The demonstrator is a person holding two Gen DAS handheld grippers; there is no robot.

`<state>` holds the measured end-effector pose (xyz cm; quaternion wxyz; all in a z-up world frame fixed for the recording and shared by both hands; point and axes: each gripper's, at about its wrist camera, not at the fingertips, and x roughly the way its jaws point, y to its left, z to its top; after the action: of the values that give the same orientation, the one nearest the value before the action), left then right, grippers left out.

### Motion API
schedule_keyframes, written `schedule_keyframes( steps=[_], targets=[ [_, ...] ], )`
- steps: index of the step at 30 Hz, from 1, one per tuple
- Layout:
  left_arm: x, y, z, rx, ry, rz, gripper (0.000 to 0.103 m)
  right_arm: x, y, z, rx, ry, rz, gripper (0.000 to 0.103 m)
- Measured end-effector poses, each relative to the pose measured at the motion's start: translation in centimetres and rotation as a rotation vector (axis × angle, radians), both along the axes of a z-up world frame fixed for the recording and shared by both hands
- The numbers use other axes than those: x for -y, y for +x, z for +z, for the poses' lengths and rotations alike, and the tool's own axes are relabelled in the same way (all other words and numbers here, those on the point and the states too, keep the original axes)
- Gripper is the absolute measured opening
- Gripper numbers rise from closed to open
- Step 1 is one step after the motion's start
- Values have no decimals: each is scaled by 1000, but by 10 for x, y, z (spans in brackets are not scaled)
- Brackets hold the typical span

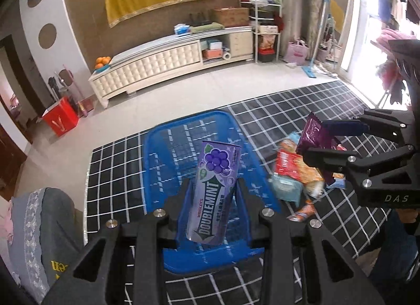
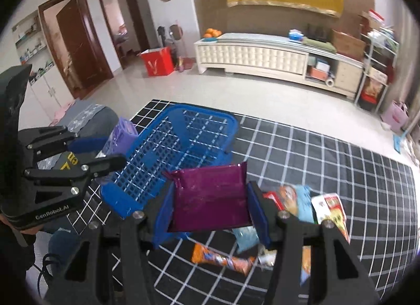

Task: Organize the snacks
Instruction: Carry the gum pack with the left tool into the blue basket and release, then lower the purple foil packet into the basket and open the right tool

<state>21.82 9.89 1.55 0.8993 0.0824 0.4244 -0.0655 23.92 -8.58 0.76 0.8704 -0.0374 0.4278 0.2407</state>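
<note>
My left gripper (image 1: 213,187) is shut on a purple Doublemint gum pack (image 1: 215,189) and holds it above the blue plastic basket (image 1: 162,147). The same pack (image 2: 120,134) and gripper (image 2: 105,151) show at the left of the right wrist view, at the basket's (image 2: 183,132) near-left rim. My right gripper (image 2: 210,200) is shut on a magenta snack pouch (image 2: 210,197), held above the table just right of the basket. In the left wrist view that gripper (image 1: 315,139) and pouch (image 1: 312,134) hang over the snack pile.
Several loose snack packets (image 2: 299,205) lie on the black-and-white checked cloth (image 2: 341,174), right of the basket; they also show in the left wrist view (image 1: 291,168). A grey cushioned seat (image 1: 39,226) stands at the left. Tiled floor and a white cabinet (image 1: 168,61) lie beyond.
</note>
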Motion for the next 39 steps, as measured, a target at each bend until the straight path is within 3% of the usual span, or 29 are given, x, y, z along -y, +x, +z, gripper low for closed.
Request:
schedule_keyframes(
  steps=[12,24,31,33,39],
  targets=[
    [-48,77,-40,-109,-49,65,31,-44,65,-30,-19,-113,92,59],
    [-48,119,-85,-185,-49,68,31,-42,79,-47,-62,-123,78,59],
    [-40,130,-101,-229,-3,73,32,-41,80,-47,-59,-121,80,59],
    [-44,131,-105,-230,-4,92,33,-42,82,-47,-58,-122,84,59],
    [-57,123,-95,-212,-73,102,59,-47,81,-47,-46,-144,97,59]
  ],
)
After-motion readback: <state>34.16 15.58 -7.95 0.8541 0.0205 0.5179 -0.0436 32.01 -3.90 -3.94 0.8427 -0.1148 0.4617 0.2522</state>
